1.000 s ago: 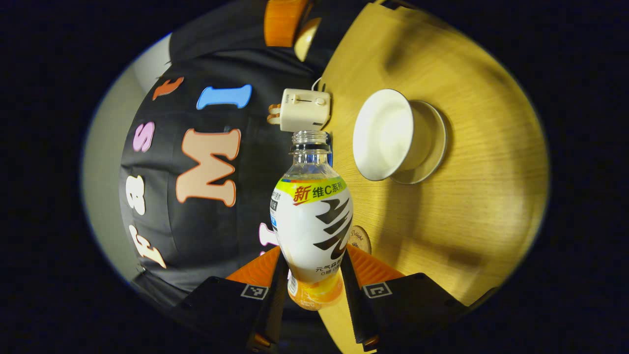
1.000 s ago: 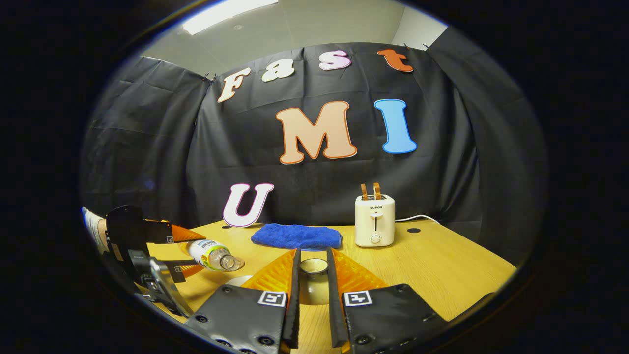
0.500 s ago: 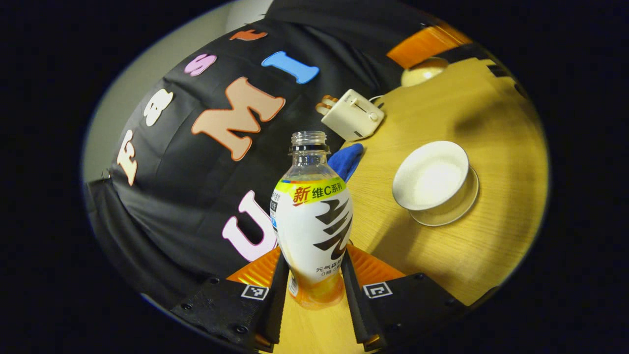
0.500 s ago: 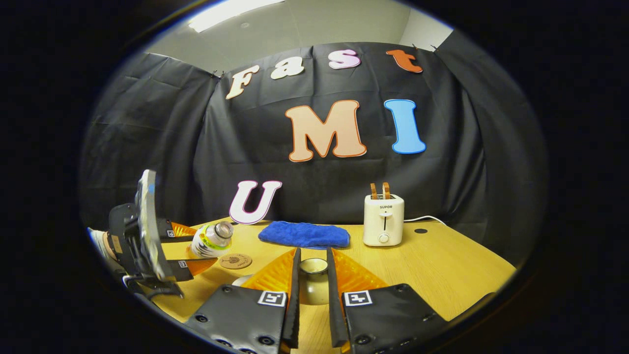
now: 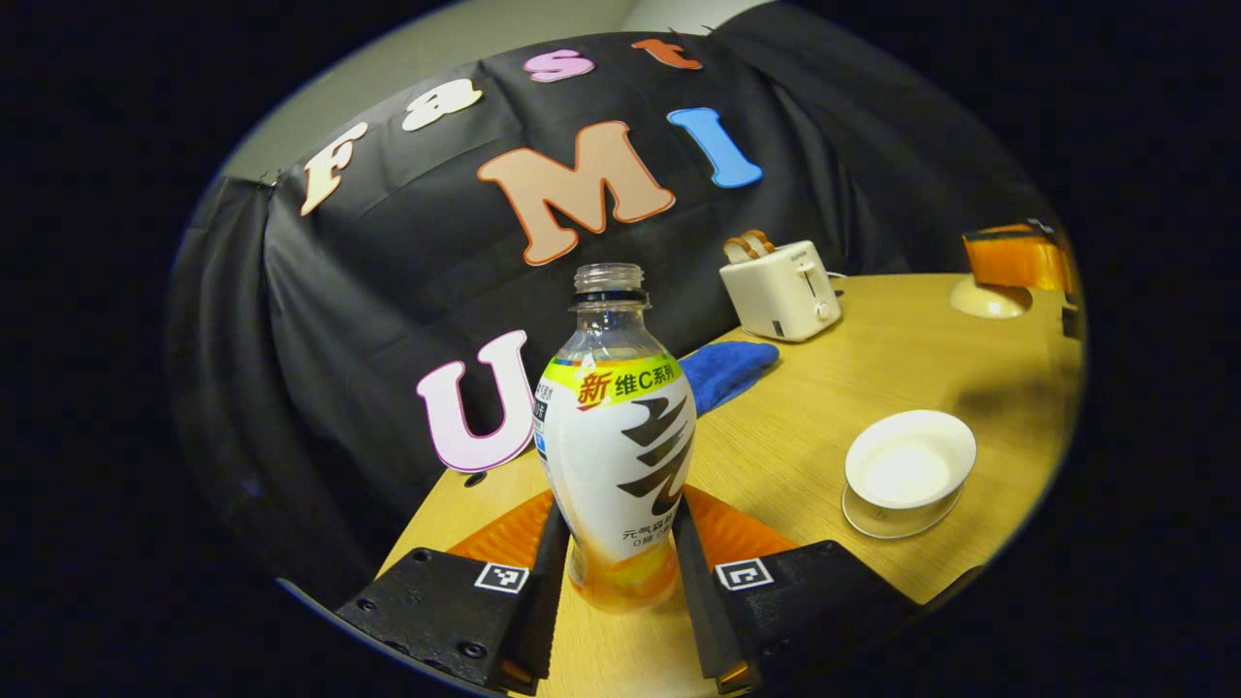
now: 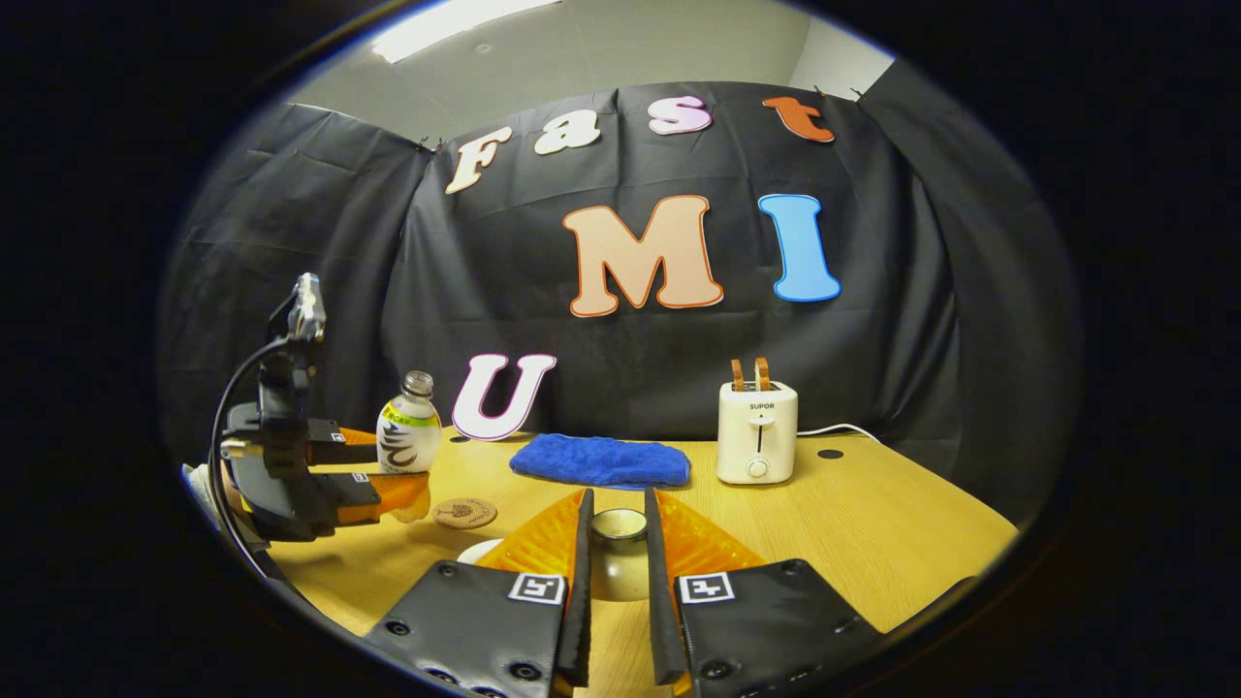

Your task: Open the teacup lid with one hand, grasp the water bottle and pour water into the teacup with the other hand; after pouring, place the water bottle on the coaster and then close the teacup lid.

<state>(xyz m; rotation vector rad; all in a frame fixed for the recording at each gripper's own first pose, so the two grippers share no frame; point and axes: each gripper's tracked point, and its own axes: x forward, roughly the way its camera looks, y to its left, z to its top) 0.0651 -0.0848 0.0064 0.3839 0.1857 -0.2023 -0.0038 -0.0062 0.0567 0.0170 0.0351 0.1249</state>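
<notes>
An uncapped water bottle (image 5: 620, 446) with a white and yellow label stands upright between the fingers of my left gripper (image 5: 613, 519), which is shut on its lower body. In the right gripper view the bottle (image 6: 408, 436) and the left gripper (image 6: 383, 480) sit just left of the round brown coaster (image 6: 464, 512). Whether the bottle touches the table I cannot tell. The white teacup (image 5: 909, 463) stands lidless on its saucer at the right. My right gripper (image 6: 618, 523) is shut on the knob of the cream lid (image 6: 619, 567) and holds it above the table; from afar, this gripper (image 5: 1013, 264) and lid (image 5: 989, 299) appear at the far right.
A white toaster (image 6: 756, 431) with its cord stands at the back of the wooden table (image 6: 873, 523). A folded blue cloth (image 6: 601, 460) lies left of it, behind the coaster. A rim of the teacup's saucer (image 6: 473, 551) peeks out left of my right fingers.
The left gripper has turned the bottle from lying tilted toward the cup to upright and drawn it back beside the coaster. The right gripper has kept still with the lid.
</notes>
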